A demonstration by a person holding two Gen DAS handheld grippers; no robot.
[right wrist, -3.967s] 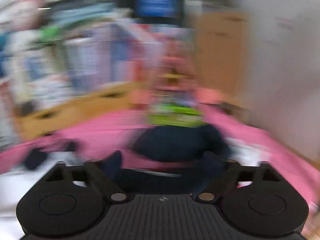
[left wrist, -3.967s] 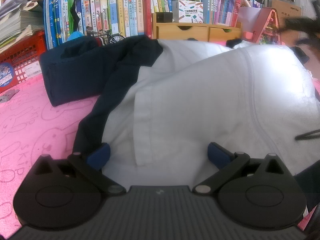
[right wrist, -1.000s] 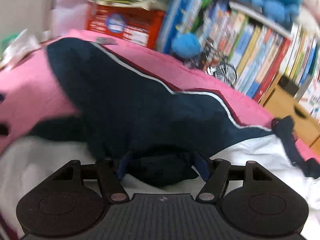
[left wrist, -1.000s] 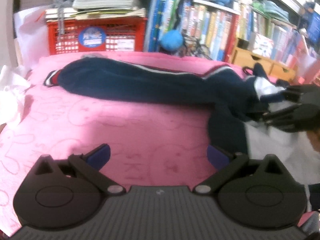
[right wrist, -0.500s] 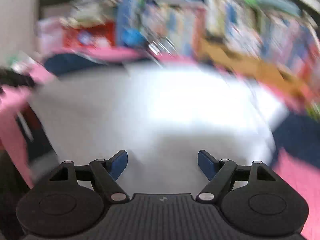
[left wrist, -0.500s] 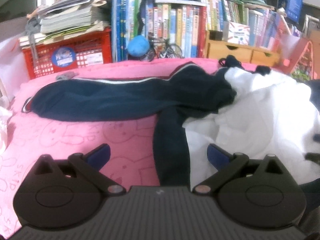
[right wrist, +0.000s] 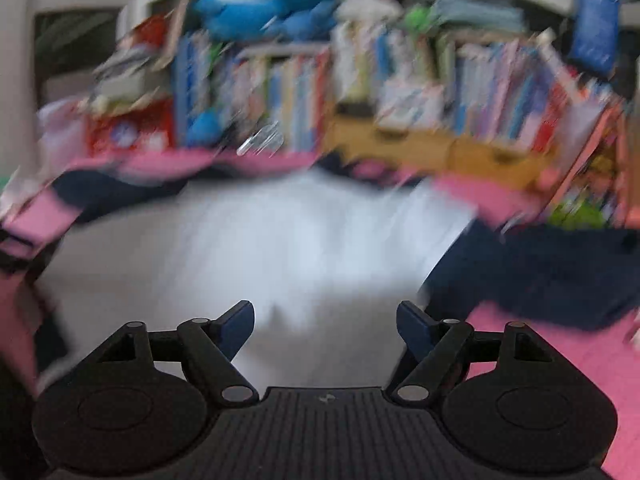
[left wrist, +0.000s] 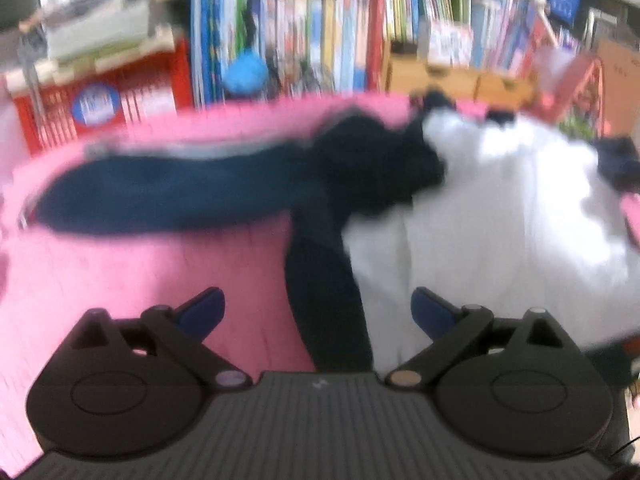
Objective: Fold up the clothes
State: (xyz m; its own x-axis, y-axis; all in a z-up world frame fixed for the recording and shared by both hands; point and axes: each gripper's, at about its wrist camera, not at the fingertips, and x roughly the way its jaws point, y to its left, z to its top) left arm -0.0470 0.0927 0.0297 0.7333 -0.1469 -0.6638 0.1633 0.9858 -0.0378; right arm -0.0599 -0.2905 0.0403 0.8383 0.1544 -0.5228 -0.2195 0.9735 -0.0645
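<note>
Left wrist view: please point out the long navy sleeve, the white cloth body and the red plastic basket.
long navy sleeve (left wrist: 168,196), left wrist view, mid-length
white cloth body (left wrist: 500,240), left wrist view, centre
red plastic basket (left wrist: 152,96), left wrist view, front wall

A garment (left wrist: 500,216) lies spread on a blanket (left wrist: 140,280). One sleeve (left wrist: 168,196) stretches away to its left, and another strip (left wrist: 326,304) runs from it toward the left tool (left wrist: 318,308). Behind the blanket stand a row of books (left wrist: 320,40), a crate (left wrist: 120,104) at the left and a drawer unit (left wrist: 452,76) at the right. The right tool (right wrist: 326,320), its jaws opening with nothing between them, hangs above the garment's body (right wrist: 260,240).
</note>
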